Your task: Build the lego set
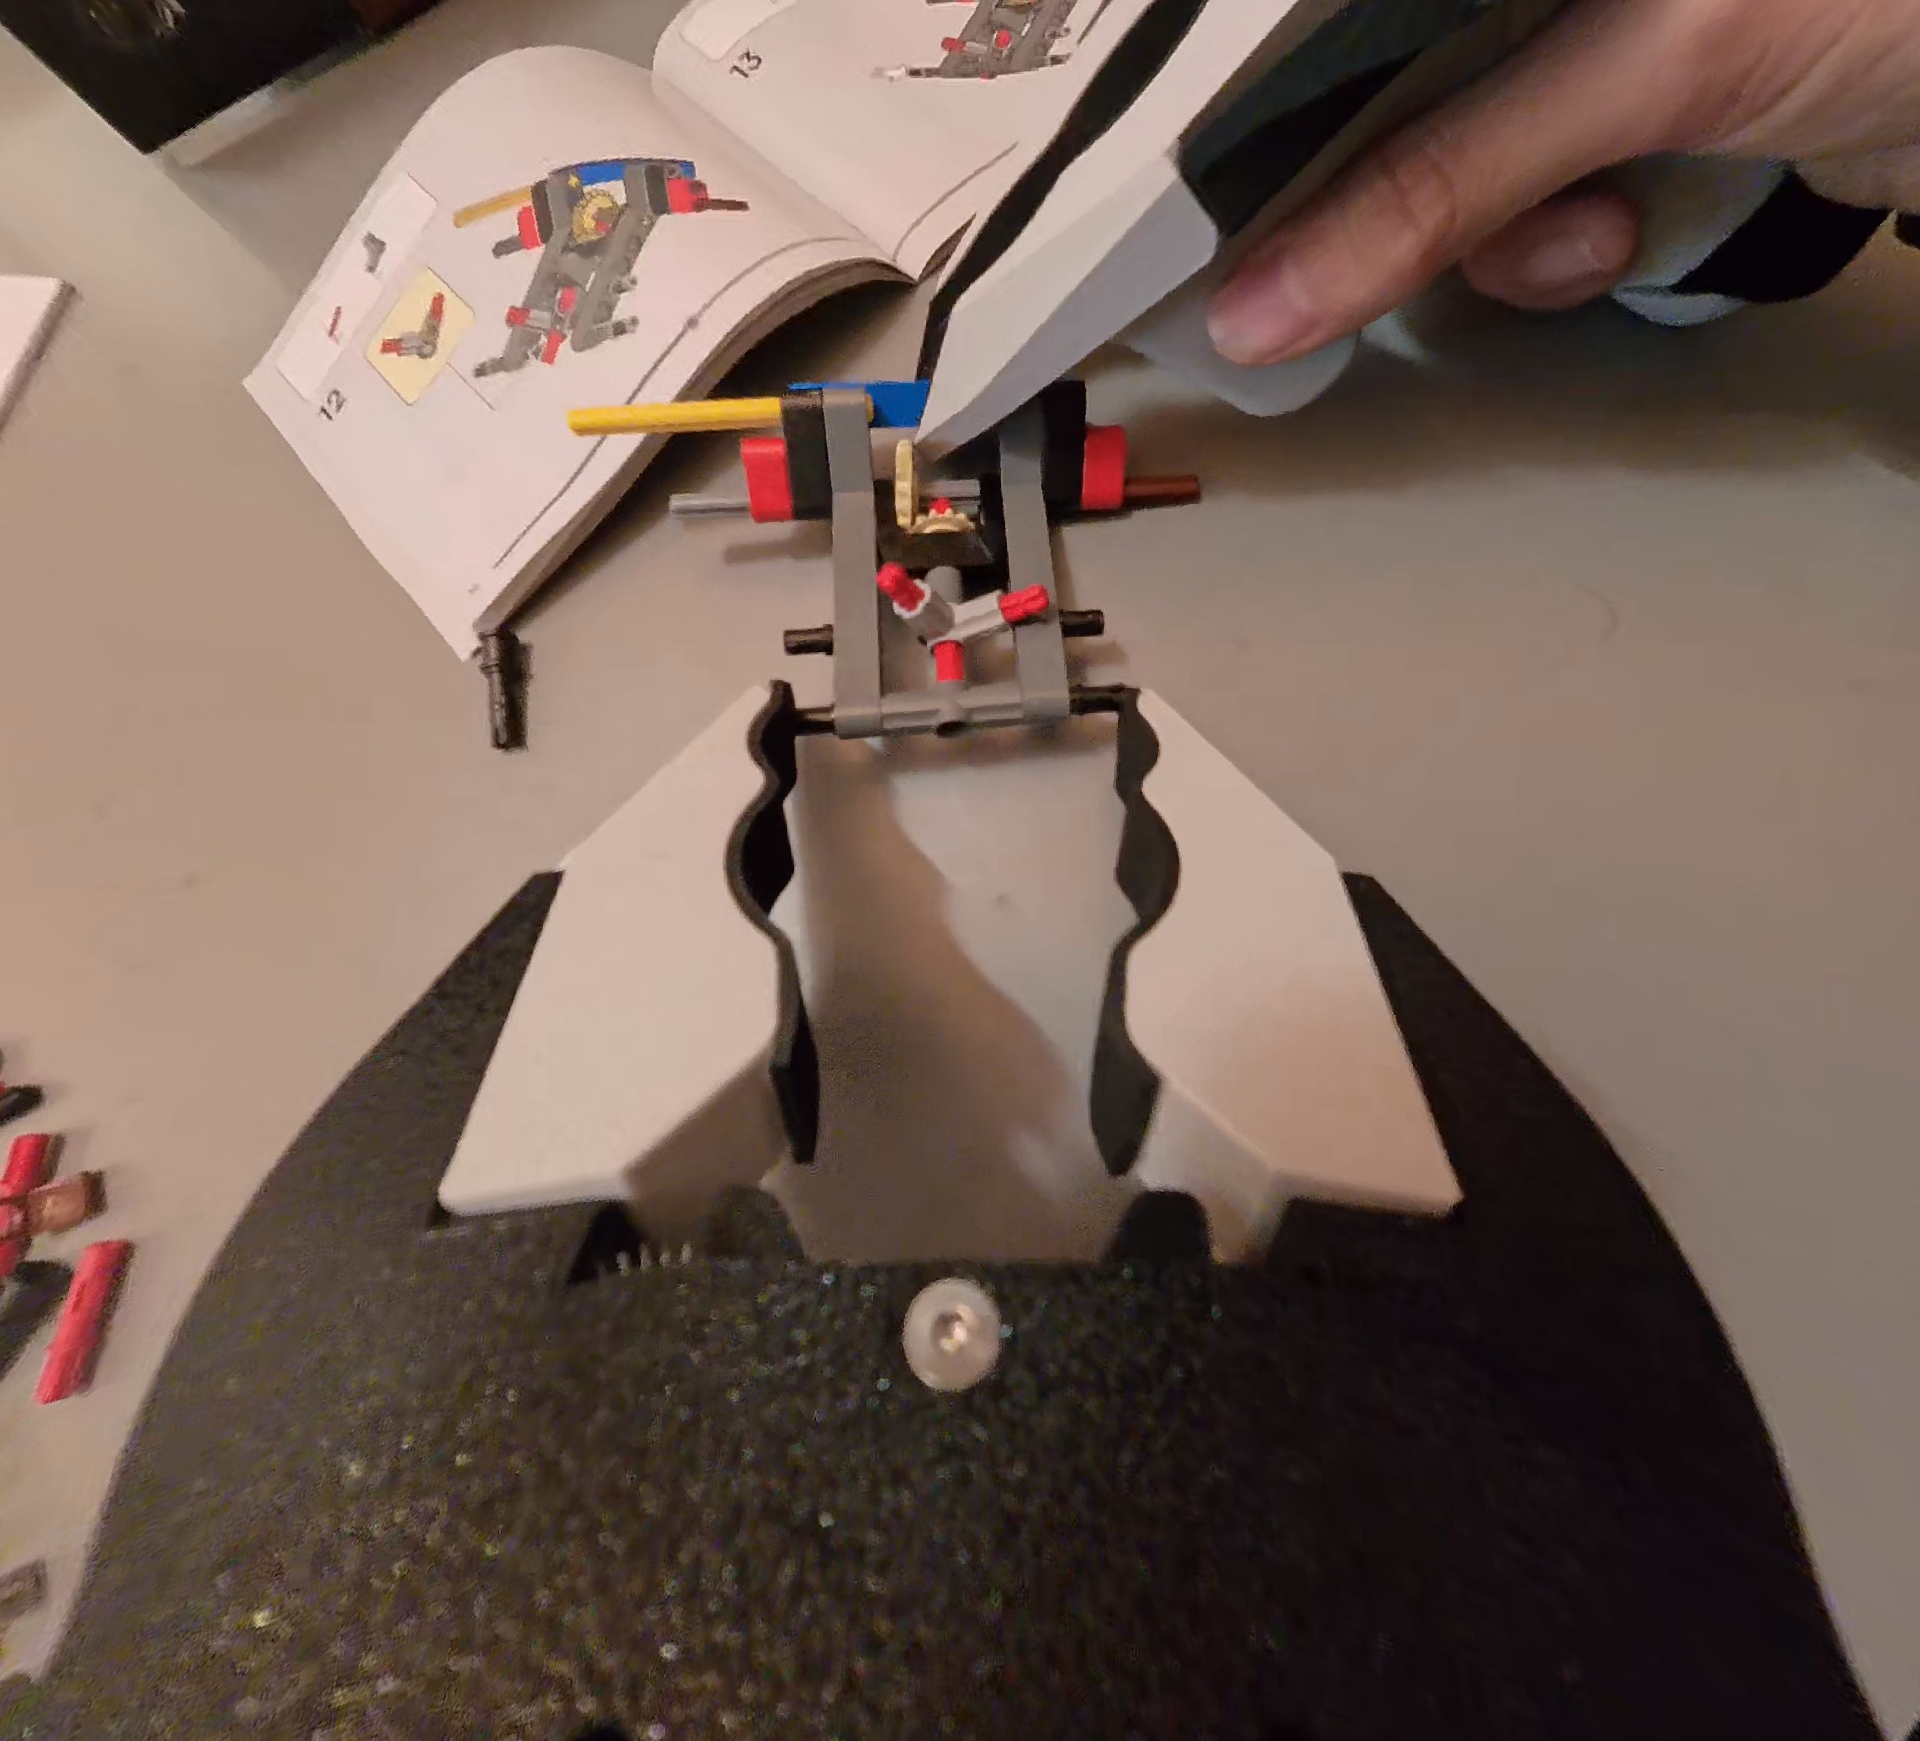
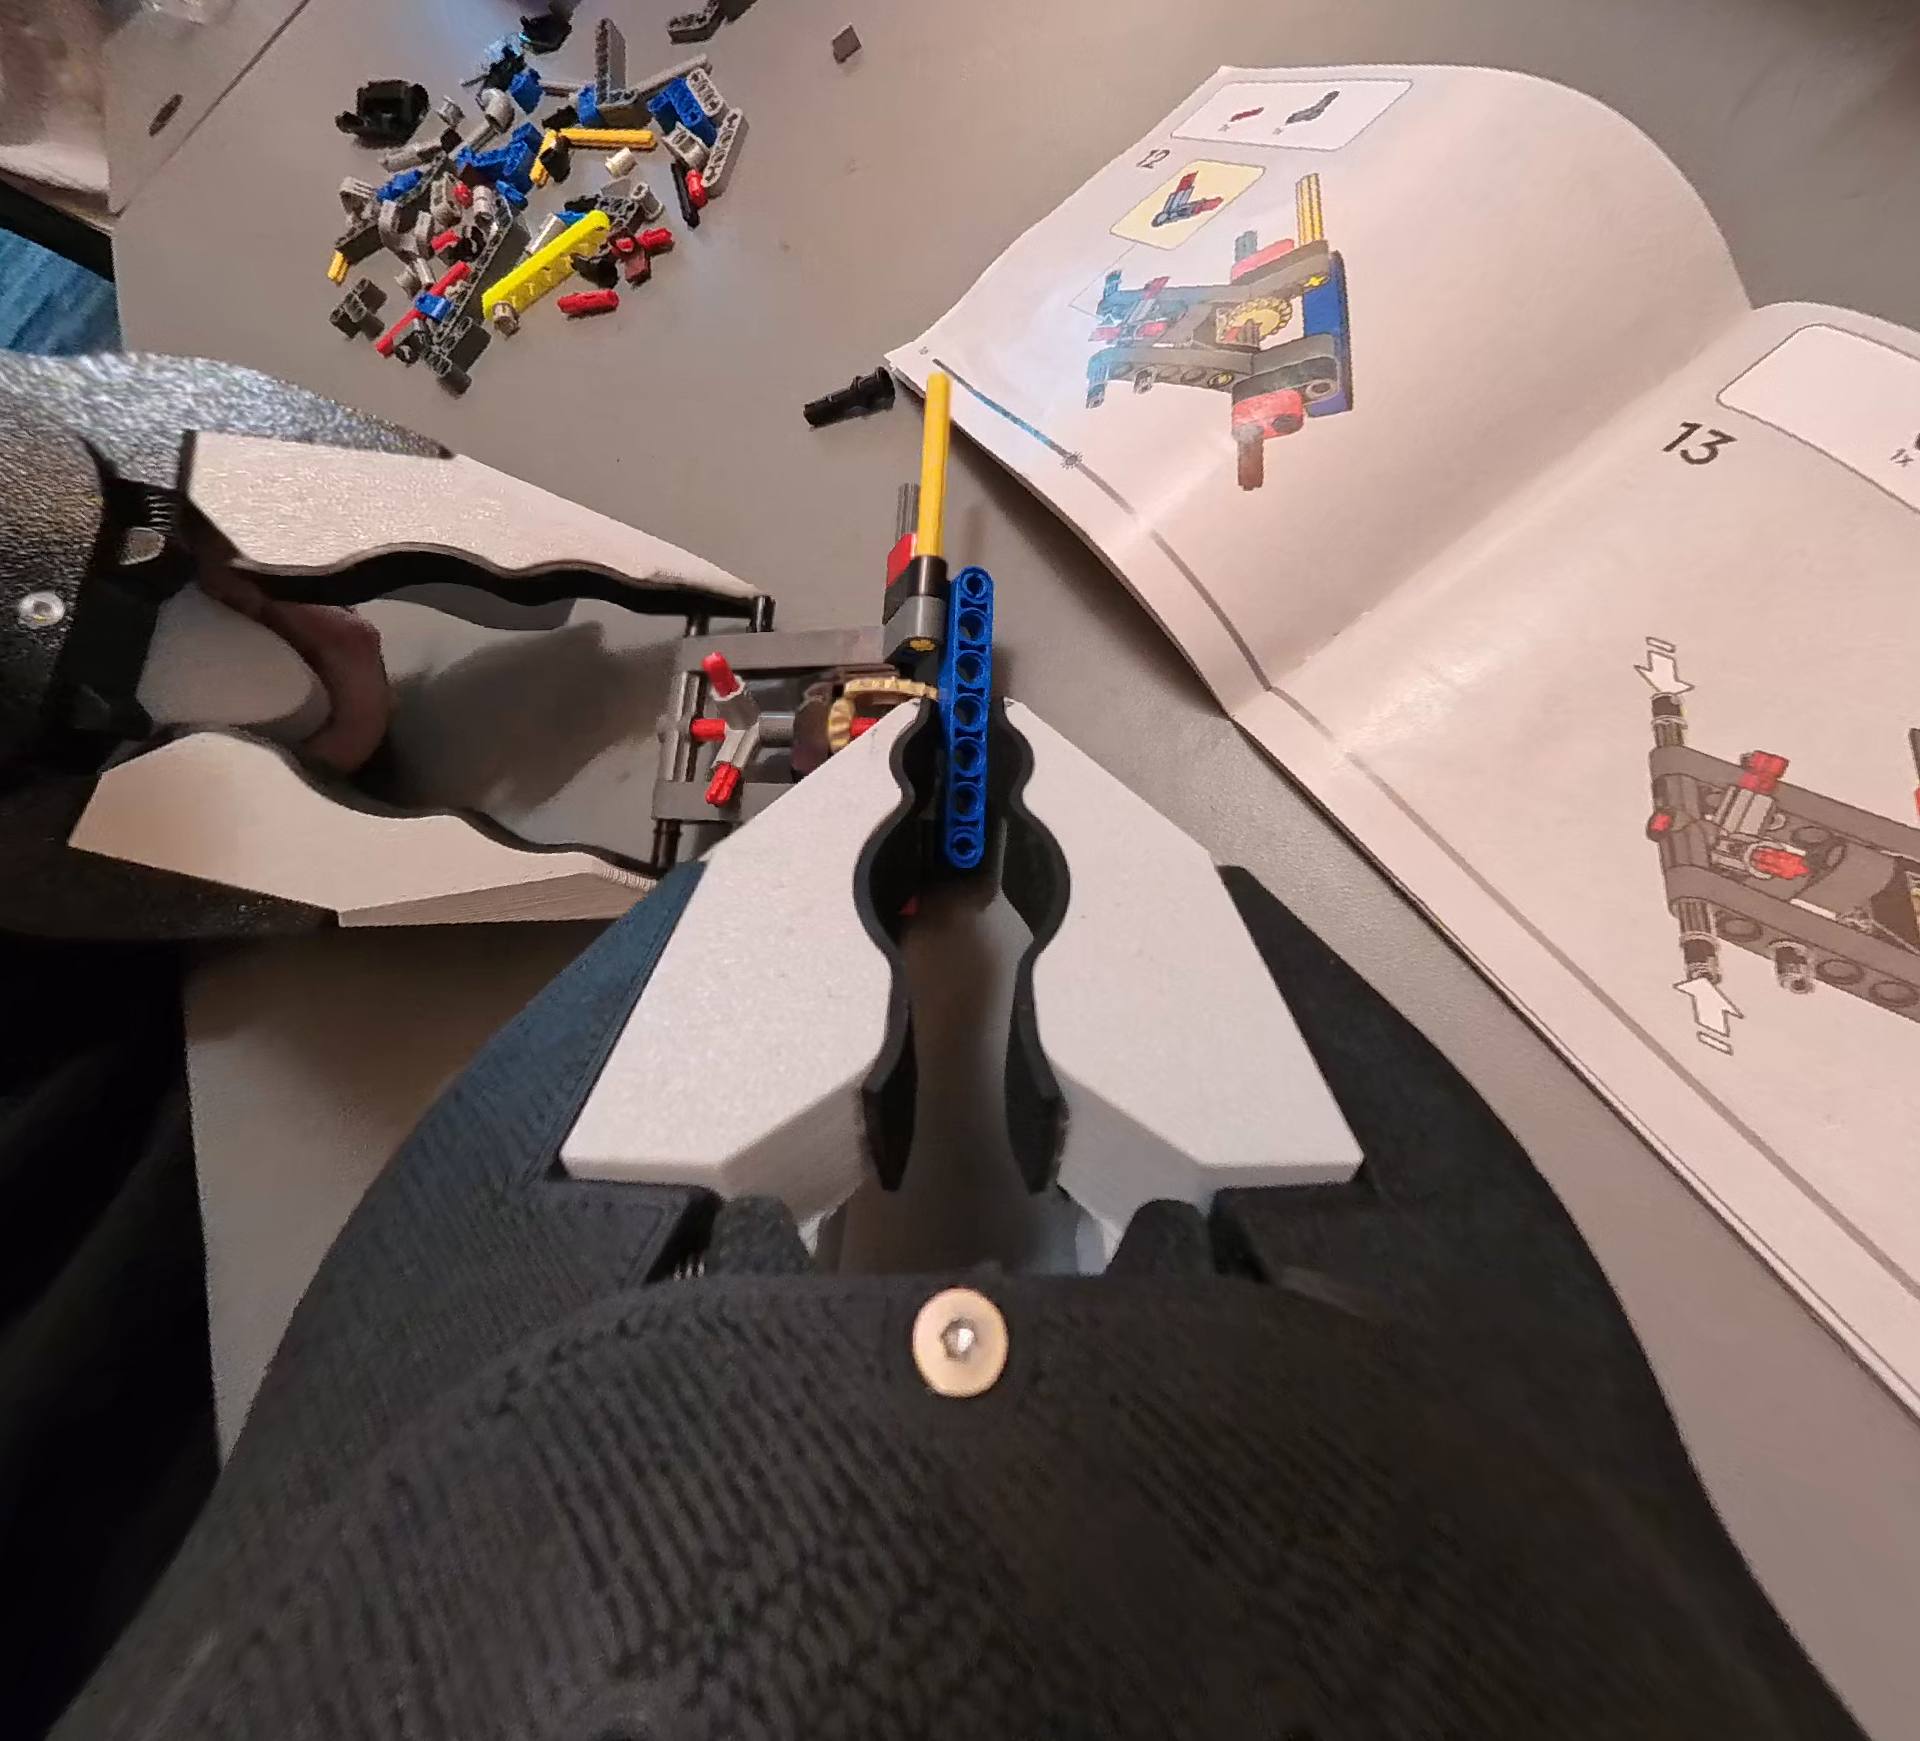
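Grey Lego frame (image 1: pixel 940 590) with red pins, tan gear, yellow axle (image 1: pixel 675 417), on table (image 1: pixel 1455 756), left tongs (image 1: pixel 951 715) gripping its near crossbar, right tongs (image 2: pixel 961 735) clamping its blue beam (image 2: pixel 966 715)

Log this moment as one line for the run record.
step: steadying lego frame | left gripper: holding frame's near end | right gripper: gripping blue beam end | manual: open behind
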Available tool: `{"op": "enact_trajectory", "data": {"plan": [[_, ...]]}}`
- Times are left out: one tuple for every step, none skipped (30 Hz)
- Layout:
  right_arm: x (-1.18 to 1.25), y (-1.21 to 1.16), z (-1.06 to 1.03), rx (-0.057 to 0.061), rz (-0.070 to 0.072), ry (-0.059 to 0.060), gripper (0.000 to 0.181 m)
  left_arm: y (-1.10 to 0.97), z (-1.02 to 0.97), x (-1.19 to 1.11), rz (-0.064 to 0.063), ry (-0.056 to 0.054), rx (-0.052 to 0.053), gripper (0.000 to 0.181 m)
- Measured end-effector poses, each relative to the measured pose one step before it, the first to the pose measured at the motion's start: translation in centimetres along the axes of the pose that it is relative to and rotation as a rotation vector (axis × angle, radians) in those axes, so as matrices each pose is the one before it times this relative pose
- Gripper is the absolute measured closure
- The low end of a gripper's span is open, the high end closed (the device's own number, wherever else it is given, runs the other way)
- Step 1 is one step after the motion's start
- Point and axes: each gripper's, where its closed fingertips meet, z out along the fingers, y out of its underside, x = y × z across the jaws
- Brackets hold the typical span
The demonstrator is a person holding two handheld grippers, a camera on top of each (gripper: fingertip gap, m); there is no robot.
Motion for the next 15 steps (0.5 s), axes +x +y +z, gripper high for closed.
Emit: {"op": "enact_trajectory", "data": {"plan": [[-0.022,0.006,0.014,-0.0006,0.0092,-0.0062,0.174,-0.025,-0.003,-0.013,0.0049,-0.0034,0.0007,0.121],[0.019,0.004,-0.003,-0.0005,0.0029,-0.0011,0.174,-0.054,-0.013,0.006,0.0129,-0.0107,0.0022,0.121],[0.013,0.011,0.004,-0.0007,0.0005,0.0004,0.173,-0.046,0.012,-0.004,0.0074,-0.0085,0.0010,0.120],[-0.052,0.017,0.010,-0.0014,-0.0015,-0.0027,0.174,0.018,0.045,-0.009,-0.0080,0.0014,-0.0020,0.119],[-0.086,0.048,0.045,-0.0040,-0.0025,-0.0047,0.174,0.038,0.078,-0.012,-0.0234,0.0114,-0.0057,0.118],[-0.036,0.033,0.033,-0.0024,-0.0005,-0.0014,0.174,0.065,0.107,-0.030,-0.0294,0.0135,-0.0079,0.115],[0.009,-0.003,0.003,0.0003,0.0045,-0.0022,0.174,0.051,0.101,-0.051,-0.0238,0.0092,-0.0065,0.113],[-0.002,-0.002,-0.005,0.0005,0.0091,-0.0061,0.174,0.009,0.048,-0.017,-0.0091,0.0045,-0.0025,0.113],[-0.003,-0.001,-0.007,-0.0001,0.0078,-0.0073,0.174,-0.041,0.008,0.056,0.0068,-0.0016,0.0020,0.114],[-0.018,-0.004,-0.005,-0.0002,0.0057,-0.0061,0.174,-0.068,-0.010,0.023,0.0147,-0.0098,0.0045,0.114],[-0.010,0.007,0.002,-0.0002,0.0029,-0.0034,0.174,-0.104,0.023,0.030,0.0148,-0.0105,0.0043,0.115],[-0.033,0.010,0.018,-0.0008,0.0009,-0.0032,0.174,-0.113,0.045,0.046,0.0110,-0.0061,0.0031,0.116],[-0.001,0.012,0.011,-0.0008,0.0014,-0.0010,0.174,-0.092,0.058,0.018,0.0063,-0.0049,0.0015,0.116],[0.052,-0.029,-0.019,0.0014,0.0041,0.0006,0.174,-0.051,0.048,-0.007,0.0022,-0.0027,0.0003,0.116],[0.015,-0.002,-0.007,0.0007,0.0039,-0.0019,0.174,-0.012,0.015,-0.012,-0.0001,-0.0003,-0.0001,0.116]]}}
